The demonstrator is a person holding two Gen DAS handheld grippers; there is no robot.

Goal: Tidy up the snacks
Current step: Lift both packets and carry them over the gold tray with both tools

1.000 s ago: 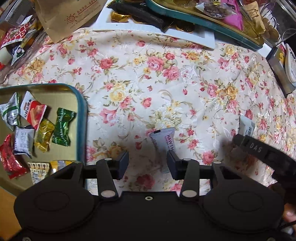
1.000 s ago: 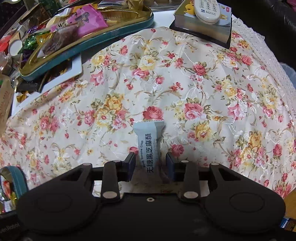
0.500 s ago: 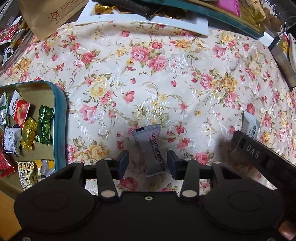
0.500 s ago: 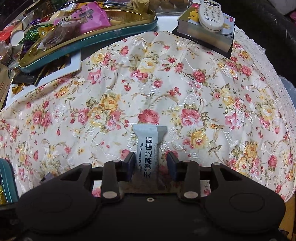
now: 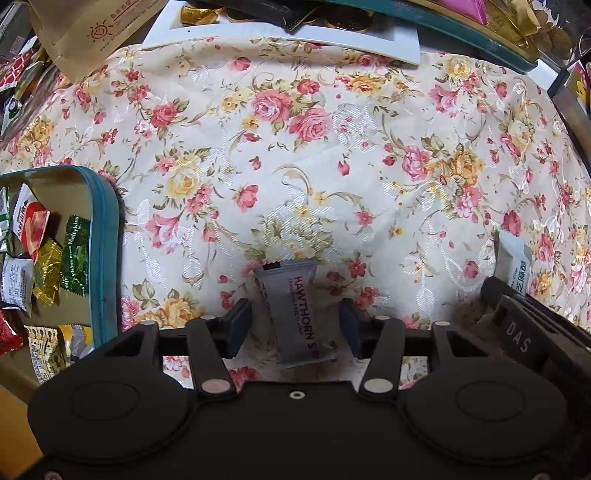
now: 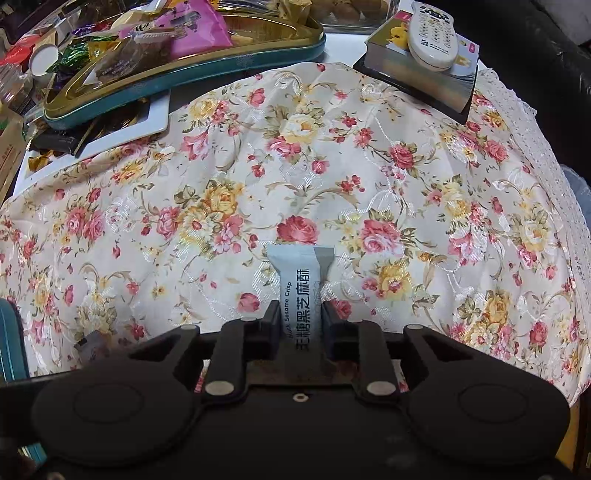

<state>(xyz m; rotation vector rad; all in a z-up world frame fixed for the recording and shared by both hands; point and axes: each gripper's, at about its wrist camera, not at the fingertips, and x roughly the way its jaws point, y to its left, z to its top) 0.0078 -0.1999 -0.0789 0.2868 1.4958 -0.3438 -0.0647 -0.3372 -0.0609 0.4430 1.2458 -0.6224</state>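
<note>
Straddling the hawthorn strip on the floral cloth, left gripper jaws just opened wide, apparently for pickup, while right gripper just closed, pinching sesame crisp, likely tin-bound.

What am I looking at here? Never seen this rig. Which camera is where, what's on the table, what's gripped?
No robot arm: a person holds one two-finger gripper in each hand, and a fisheye camera on each looks forward along its fingers.

Left wrist view: the left gripper points down over a flowered tablecloth. Its jaws have just opened wider and stand apart around a grey Hawthorn strip packet lying on the cloth, not pressing it. At left is a teal tin with wrapped candies. The black shape at right is the right gripper.

Right wrist view: the right gripper has just closed on a white Black Sesame Crisp packet; both pads press its sides. Beyond it: a teal tray of snacks, and a remote control on a book.
</note>
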